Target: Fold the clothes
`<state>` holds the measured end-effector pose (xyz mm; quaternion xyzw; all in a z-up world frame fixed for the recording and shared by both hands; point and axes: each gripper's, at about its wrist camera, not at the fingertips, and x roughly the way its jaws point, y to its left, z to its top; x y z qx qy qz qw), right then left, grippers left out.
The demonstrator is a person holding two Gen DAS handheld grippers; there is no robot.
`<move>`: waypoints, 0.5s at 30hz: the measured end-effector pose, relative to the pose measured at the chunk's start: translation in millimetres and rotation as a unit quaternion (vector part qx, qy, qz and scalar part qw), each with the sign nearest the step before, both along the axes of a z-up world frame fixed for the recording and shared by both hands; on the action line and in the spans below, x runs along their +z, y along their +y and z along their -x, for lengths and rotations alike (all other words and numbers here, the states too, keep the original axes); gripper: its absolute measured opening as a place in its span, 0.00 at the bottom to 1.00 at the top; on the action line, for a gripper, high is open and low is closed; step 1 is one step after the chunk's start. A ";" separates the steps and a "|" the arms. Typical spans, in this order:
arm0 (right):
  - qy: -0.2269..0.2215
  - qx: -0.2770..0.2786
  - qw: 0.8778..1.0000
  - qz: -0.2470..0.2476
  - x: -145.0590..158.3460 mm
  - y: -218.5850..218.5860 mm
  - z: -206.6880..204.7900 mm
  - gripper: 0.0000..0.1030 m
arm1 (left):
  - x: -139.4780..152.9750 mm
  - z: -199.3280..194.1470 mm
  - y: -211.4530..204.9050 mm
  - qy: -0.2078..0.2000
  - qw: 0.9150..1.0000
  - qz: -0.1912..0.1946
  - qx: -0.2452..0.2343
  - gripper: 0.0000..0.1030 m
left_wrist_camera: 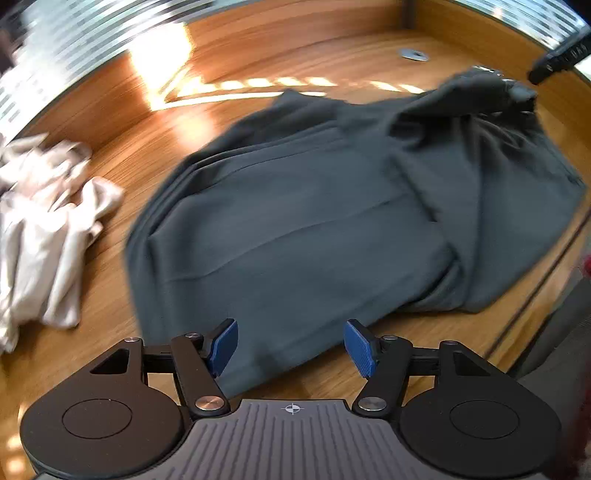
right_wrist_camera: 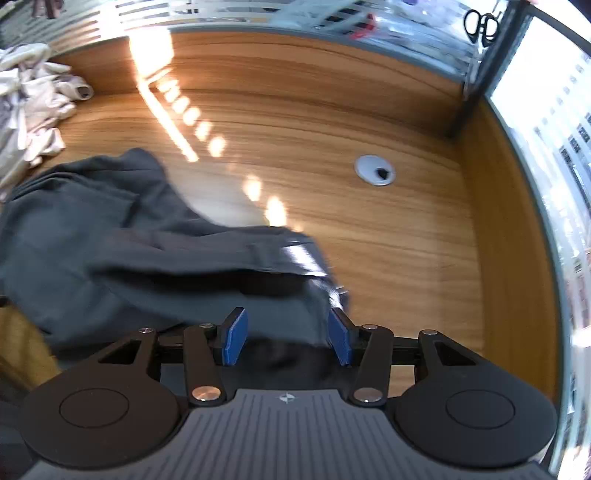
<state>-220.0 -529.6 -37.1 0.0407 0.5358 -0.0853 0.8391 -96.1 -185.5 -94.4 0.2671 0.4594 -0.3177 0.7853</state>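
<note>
Nearest in the left wrist view, the left gripper (left_wrist_camera: pixel 291 347) is hanging with its blue ribbed pads spread apart above the near hem of the dark grey-green fabric garment (left_wrist_camera: pixel 314 229); nothing is lying between the pads. In the right wrist view, the right gripper (right_wrist_camera: pixel 285 336) is also standing with its pads parted. The garment's right-hand edge (right_wrist_camera: pixel 207 266) is running between them, but the pads are not pressing on it, so it is judged released.

The garment is lying partly folded on the wooden tabletop (left_wrist_camera: pixel 258 48), with one flap doubled over its right side and several creases crossing the middle. The step in hand is judged to be the interval between two folds. The next move is calling for each gripper to find a fresh edge or corner, close on a single layer, and carry it across without dragging the layers beneath.

Farther left, a crumpled pale cream garment (left_wrist_camera: pixel 44 221) is waiting, well apart from the dark one. Only the left view is showing the whole dark garment and a blurred black object (left_wrist_camera: pixel 557 59) at the far right. Only the right view is showing the grey cable grommet (right_wrist_camera: pixel 375 170) clearly, the glass partition (right_wrist_camera: pixel 554 155) at right, and black scissors (right_wrist_camera: pixel 480 24) hanging at the far end.
</note>
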 end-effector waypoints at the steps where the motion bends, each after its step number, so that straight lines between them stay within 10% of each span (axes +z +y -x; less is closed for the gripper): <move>1: -0.002 -0.001 1.000 -0.004 1.0 6.0 2.9 0.53 | -1.9 1.4 -4.9 0.000 1.000 0.001 -0.011 0.65; 15: -0.005 -0.057 0.997 -0.043 -3.4 65.0 54.8 0.56 | -19.9 13.3 -54.5 -0.009 0.992 0.012 -0.129 0.68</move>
